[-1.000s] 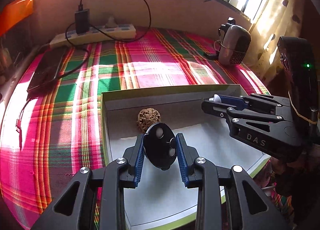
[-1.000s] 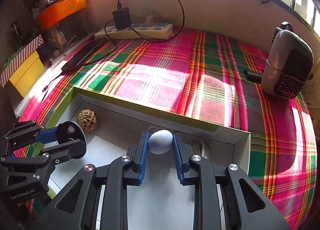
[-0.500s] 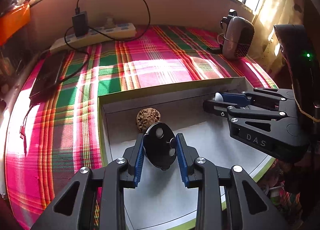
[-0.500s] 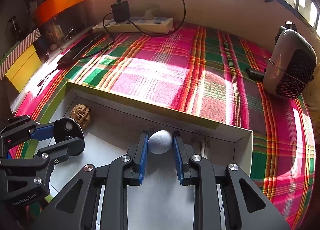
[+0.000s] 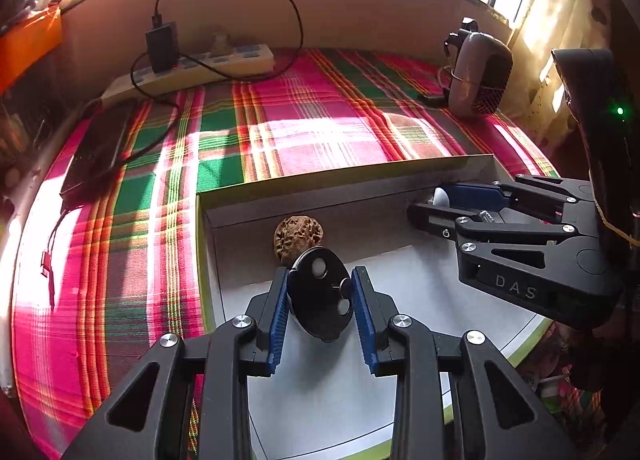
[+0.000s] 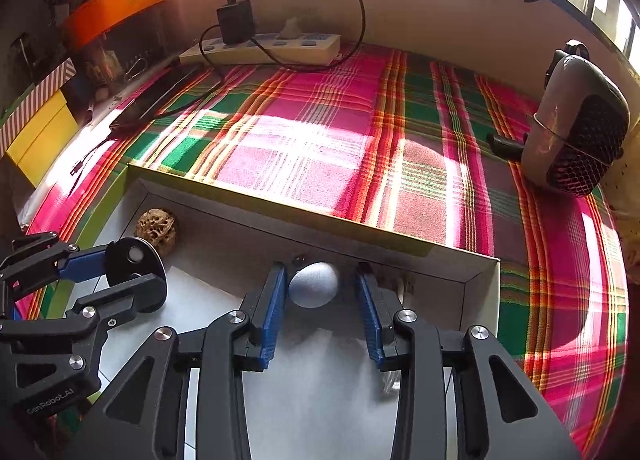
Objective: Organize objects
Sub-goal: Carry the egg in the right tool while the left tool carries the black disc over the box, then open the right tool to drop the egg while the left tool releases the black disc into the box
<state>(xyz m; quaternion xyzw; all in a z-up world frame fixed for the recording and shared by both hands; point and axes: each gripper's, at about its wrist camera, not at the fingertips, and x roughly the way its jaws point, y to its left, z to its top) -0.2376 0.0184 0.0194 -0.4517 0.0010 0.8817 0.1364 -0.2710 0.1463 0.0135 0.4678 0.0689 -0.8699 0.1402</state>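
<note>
Item: shallow box (image 6: 400, 248) sitting on the plaid cloth (image 6: 320, 131).
My left gripper (image 5: 321, 298) is pinching a black disc (image 5: 320, 292) above the box floor, just before a walnut (image 5: 298, 234).
My right gripper (image 6: 321, 302) is opening; the grey egg-shaped ball (image 6: 314, 284) is lying between its pads by the far wall, clear of the right pad.

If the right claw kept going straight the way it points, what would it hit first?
Most likely the pale egg-shaped ball lying between its opening fingers, then the box's far wall just behind it; depth is hard to judge.
</note>
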